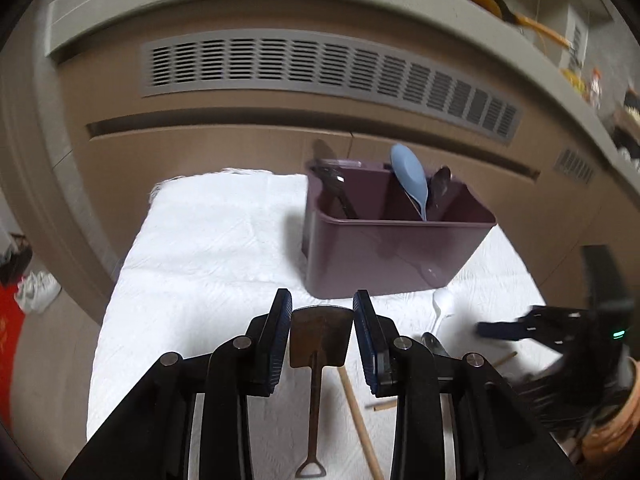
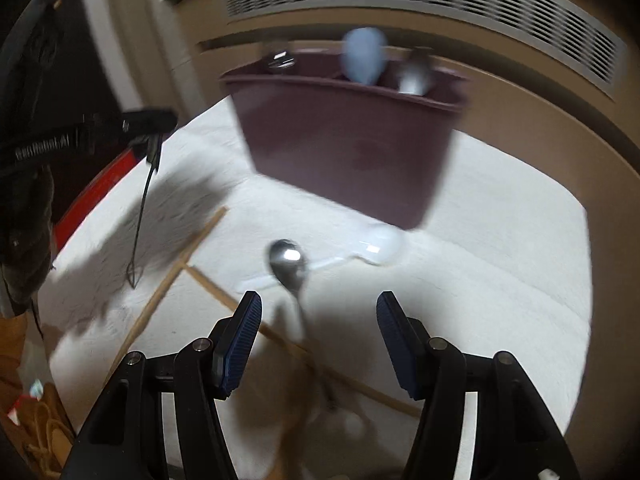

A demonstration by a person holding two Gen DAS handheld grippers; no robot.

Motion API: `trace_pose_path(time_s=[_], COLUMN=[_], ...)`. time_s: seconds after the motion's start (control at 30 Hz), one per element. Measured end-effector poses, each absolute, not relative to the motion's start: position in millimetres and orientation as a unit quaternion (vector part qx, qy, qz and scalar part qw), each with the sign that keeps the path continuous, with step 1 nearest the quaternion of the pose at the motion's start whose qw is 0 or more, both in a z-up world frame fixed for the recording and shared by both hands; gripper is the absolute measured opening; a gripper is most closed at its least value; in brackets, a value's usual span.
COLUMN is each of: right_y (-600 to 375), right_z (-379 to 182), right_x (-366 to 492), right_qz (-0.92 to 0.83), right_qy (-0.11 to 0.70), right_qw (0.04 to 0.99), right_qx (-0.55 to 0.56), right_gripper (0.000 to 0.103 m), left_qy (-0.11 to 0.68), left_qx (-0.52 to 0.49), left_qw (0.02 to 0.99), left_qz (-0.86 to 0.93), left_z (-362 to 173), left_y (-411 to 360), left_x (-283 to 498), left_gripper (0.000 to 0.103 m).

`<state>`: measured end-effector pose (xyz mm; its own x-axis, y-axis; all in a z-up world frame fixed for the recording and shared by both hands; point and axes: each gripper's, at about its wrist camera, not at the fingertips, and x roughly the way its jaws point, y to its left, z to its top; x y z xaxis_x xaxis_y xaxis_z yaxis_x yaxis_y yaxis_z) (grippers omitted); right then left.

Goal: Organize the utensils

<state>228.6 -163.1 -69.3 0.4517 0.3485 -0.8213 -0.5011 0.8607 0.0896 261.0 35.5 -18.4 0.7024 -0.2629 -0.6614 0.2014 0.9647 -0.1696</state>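
Between the pads of the left gripper (image 1: 322,308), a shovel-shaped spoon (image 1: 320,336) pinched by its blade, apparently clear of the white cloth (image 1: 200,260). Over the metal spoon (image 2: 286,260), right gripper (image 2: 320,300) spread, empty. Purple caddy (image 1: 384,256) behind, blue spoon (image 1: 410,180) upright inside.

A white cloth (image 1: 208,248) covers the middle of the left wrist view, with a beige cabinet (image 1: 224,148) behind it. A grey slotted vent (image 1: 320,68) runs across the upper part, and white shoes (image 1: 36,292) lie at the left edge beside something red (image 1: 8,332).
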Motion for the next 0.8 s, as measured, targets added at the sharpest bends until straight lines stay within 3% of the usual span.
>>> trace_pose_path(time_s=[0.27,0.3,0.33,0.8], right_y=[-123.7,-122.6,-122.2,-143.6], right_z=[-91.5,-90.1,-88.2,-24.9], right_x=[258.2,258.1,257.7,207.5], right_qz=[0.262,0.260,0.256,0.247], right_qy=[0.490,0.489,0.490,0.429], right_qw=[0.821,0.822,0.822,0.863], right_qx=[-0.131,-0.134,-0.136,-0.098], right_gripper=[0.043,0.029,0.023,0.022], left_qy=[0.332,0.331,0.331,0.314], left_qx=[-0.051,-0.051,-0.050,-0.032], left_qw=[0.934,0.934,0.933,0.939], left_qz=[-0.123,-0.126,-0.129,-0.134], left_z=[-4.1,-2.9,-2.7,3.6], left_y=[59.3,59.4,60.3,44.2], left_x=[226.5,222.3,219.2,178.2], left_gripper=[0.032,0.032,0.032,0.031])
